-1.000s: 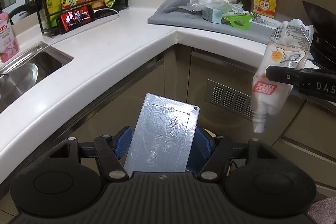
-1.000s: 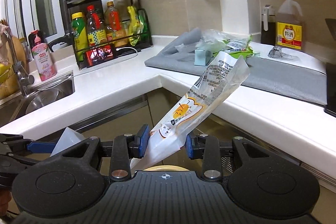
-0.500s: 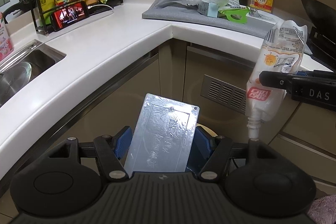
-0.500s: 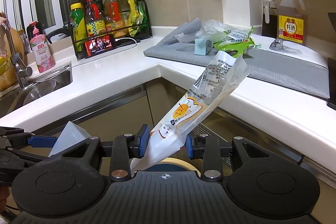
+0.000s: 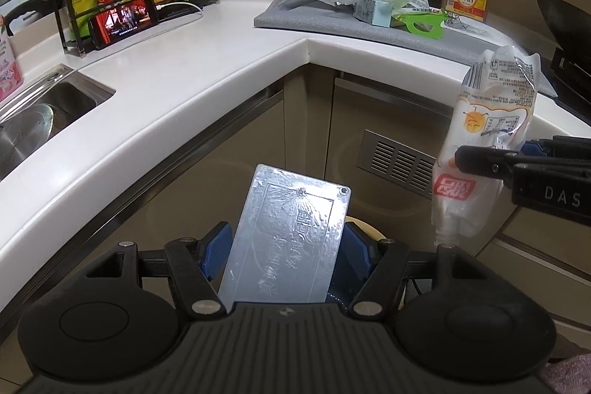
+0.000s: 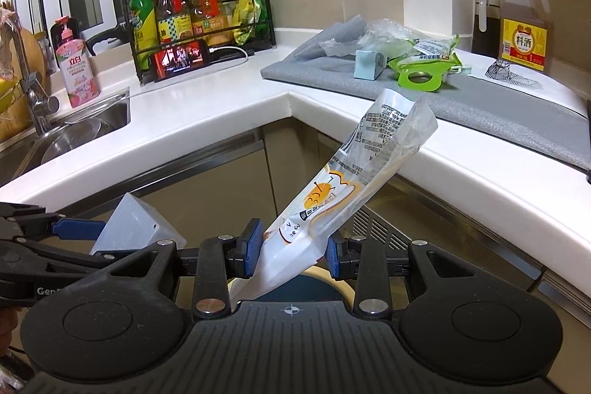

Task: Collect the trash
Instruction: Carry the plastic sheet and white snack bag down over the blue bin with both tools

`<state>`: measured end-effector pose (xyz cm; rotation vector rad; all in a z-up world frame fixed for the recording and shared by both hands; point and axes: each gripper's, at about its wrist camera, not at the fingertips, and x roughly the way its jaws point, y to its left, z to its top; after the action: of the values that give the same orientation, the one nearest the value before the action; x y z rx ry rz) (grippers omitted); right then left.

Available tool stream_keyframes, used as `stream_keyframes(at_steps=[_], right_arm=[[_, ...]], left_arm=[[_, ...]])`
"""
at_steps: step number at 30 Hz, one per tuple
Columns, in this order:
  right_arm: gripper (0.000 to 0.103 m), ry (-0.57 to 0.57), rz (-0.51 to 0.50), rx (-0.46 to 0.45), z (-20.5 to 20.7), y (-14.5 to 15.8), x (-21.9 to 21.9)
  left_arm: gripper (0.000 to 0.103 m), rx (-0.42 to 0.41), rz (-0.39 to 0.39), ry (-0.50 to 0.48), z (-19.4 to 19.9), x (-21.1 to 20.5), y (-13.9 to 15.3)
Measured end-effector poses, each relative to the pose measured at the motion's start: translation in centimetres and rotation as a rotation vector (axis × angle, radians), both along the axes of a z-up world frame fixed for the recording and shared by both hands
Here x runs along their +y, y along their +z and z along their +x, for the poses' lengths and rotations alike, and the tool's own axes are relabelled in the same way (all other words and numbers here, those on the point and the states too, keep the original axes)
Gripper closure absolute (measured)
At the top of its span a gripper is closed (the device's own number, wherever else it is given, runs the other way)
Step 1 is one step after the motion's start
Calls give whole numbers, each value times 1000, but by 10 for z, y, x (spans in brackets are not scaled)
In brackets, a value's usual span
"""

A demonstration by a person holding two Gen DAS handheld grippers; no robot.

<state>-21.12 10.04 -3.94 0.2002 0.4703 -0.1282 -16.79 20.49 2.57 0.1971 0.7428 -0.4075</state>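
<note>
Gripping a flat silver carton, the left gripper hovers below the white counter's corner, while the right gripper is clamped on a clear spouted pouch. Both pieces seem carried low, likely toward the round bin whose rim peeks out beneath the fingers. Only the left view shows the pouch's spout hanging downward; only the right view shows more litter waiting on the grey mat atop that counter.
</note>
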Motion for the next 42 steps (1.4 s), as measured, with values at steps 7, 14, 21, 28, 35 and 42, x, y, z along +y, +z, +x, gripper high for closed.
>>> stream_keyframes(at_steps=[7,14,21,28,35,42], right_arm=[[65,1,-4,29,5,-5,0],[65,13,-24,69,19,-15,0],[65,30,-20,148,41,-36,-2],[66,39,-32,233,59,-58,-3],[66,61,-60,305,77,-76,1],[66,68,-58,360,94,-92,1]], left_arm=[[32,21,-8,4,9,-3,-8],[32,70,-23,11,21,-6,-23],[32,104,-14,32,37,-9,-42],[32,158,-2,39,54,-12,-68],[32,207,20,25,68,-23,-91],[32,243,30,25,79,-31,-110]])
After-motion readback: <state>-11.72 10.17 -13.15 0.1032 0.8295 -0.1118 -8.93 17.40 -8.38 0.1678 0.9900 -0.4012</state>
